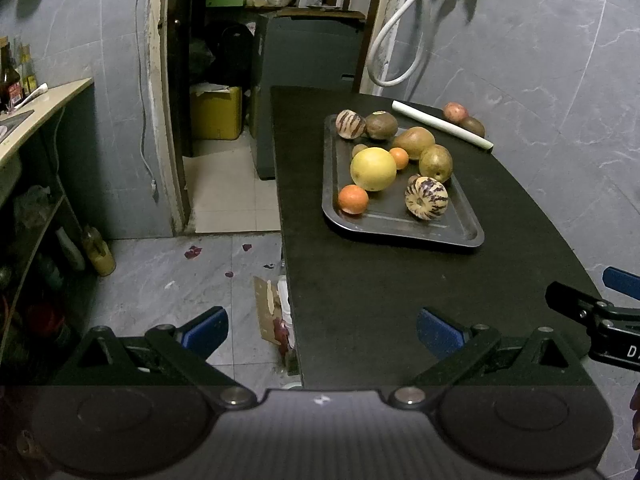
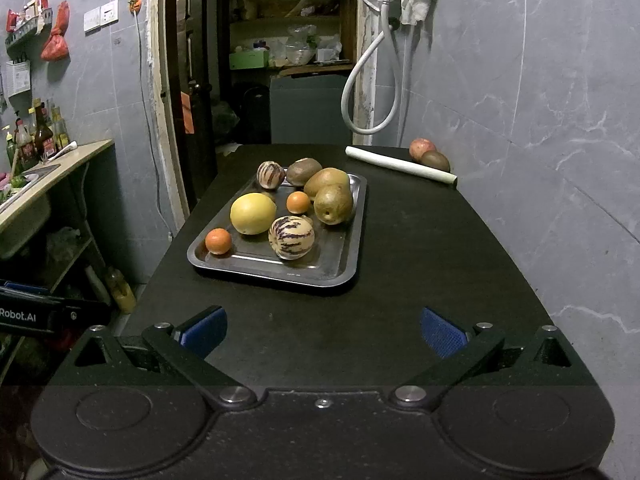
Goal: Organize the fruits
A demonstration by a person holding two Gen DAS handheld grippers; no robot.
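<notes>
A dark metal tray (image 2: 320,276) (image 1: 400,232) lies on the black table (image 2: 420,300) (image 1: 380,312). It holds a yellow grapefruit (image 2: 253,213) (image 1: 373,169), two oranges (image 2: 218,241) (image 2: 298,202), two striped melons (image 2: 291,237) (image 2: 270,174), two brown pears (image 2: 333,204) (image 2: 326,179) and a kiwi (image 2: 303,170). A red apple (image 2: 421,148) (image 1: 455,112) and a second kiwi (image 2: 436,160) rest off the tray by the far wall. My left gripper (image 1: 322,330) is open over the table's near left edge. My right gripper (image 2: 323,330) is open above the near table, empty.
A white rolled sheet (image 2: 400,166) (image 1: 440,124) lies in front of the apple. A counter with bottles (image 2: 40,136) stands at the left. A white hose (image 2: 372,80) hangs on the far wall beside an open doorway (image 2: 260,60). Cardboard scraps (image 1: 266,308) lie on the floor.
</notes>
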